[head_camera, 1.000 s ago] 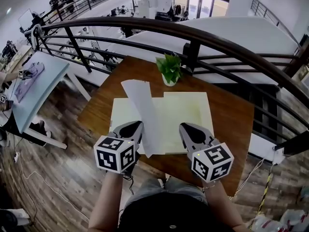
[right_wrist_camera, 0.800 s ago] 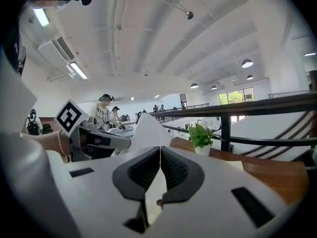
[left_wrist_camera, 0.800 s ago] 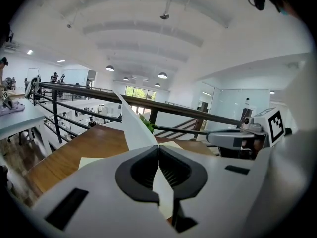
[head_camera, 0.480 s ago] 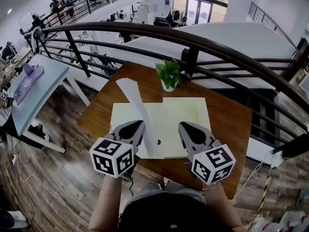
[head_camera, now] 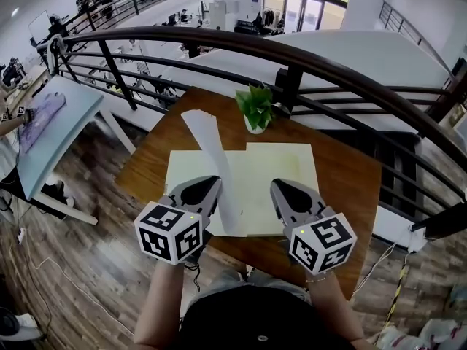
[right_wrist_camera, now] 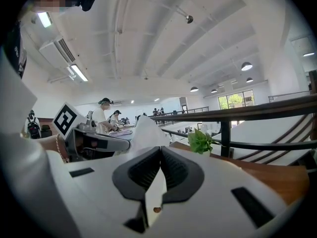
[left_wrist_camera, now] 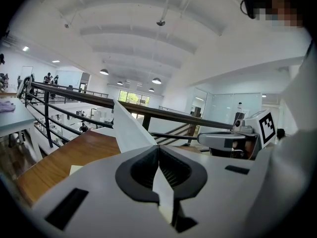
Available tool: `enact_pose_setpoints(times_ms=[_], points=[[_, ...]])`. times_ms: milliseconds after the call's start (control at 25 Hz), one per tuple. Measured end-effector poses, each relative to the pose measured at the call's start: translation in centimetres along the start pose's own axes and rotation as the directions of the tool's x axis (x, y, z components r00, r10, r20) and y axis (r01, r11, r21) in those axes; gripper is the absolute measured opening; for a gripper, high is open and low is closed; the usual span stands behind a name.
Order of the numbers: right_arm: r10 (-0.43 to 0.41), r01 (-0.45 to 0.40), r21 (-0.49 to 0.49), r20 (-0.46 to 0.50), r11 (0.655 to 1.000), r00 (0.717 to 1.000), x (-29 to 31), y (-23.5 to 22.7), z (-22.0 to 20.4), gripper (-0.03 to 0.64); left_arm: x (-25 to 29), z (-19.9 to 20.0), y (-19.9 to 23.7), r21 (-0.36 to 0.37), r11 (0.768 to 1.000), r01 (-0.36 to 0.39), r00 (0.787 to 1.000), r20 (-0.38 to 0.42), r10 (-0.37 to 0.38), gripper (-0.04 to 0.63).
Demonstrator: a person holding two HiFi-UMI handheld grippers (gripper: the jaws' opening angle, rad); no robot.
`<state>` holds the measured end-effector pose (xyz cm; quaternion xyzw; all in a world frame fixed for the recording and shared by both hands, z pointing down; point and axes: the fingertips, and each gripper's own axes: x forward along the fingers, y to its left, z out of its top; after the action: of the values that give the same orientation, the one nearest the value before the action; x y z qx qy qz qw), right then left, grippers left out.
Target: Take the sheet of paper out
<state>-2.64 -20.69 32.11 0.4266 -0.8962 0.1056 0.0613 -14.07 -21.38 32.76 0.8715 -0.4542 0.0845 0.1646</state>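
Paper is standing tilted above the pale mat on the worktop, with the left tool pinching its edge between closed jaws. The right tool is hovering near it, jaws together and gripping nothing. A plant is sitting beyond, by the railing.

Pale grey left gripper and right gripper, black-padded, black-and-white marker cubes; black shirt.
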Motion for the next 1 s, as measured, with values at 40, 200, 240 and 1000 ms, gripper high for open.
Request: enact_pose_setpoints(times_ms=[40, 200, 240, 1000], points=[[-0.001, 0.001, 0.001, -0.002, 1.000, 1.000, 0.1, -0.1, -0.1, 0.028, 0.2, -0.1, 0.0, 0.001, 1.000, 0.001, 1.000, -0.003, -0.001, 0.020], [-0.006, 0.006, 0.005, -0.007, 1.000, 1.000, -0.1, -0.2, -0.2, 0.028, 0.4, -0.1, -0.2, -0.001, 1.000, 0.005, 1.000, -0.010, -0.005, 0.020], [-0.006, 0.006, 0.005, -0.008, 1.000, 1.000, -0.1, -0.3, -0.2, 0.028, 0.5, -0.1, -0.3, -0.001, 1.000, 0.007, 1.000, -0.011, -0.007, 0.020], [-0.004, 0.004, 0.009, -0.050, 1.000, 0.999, -0.3, -0.8, -1.3, 0.026, 0.8, 0.4, -1.1, 0.008, 0.999, 0.033, 0.999, -0.006, -0.033, 0.020]])
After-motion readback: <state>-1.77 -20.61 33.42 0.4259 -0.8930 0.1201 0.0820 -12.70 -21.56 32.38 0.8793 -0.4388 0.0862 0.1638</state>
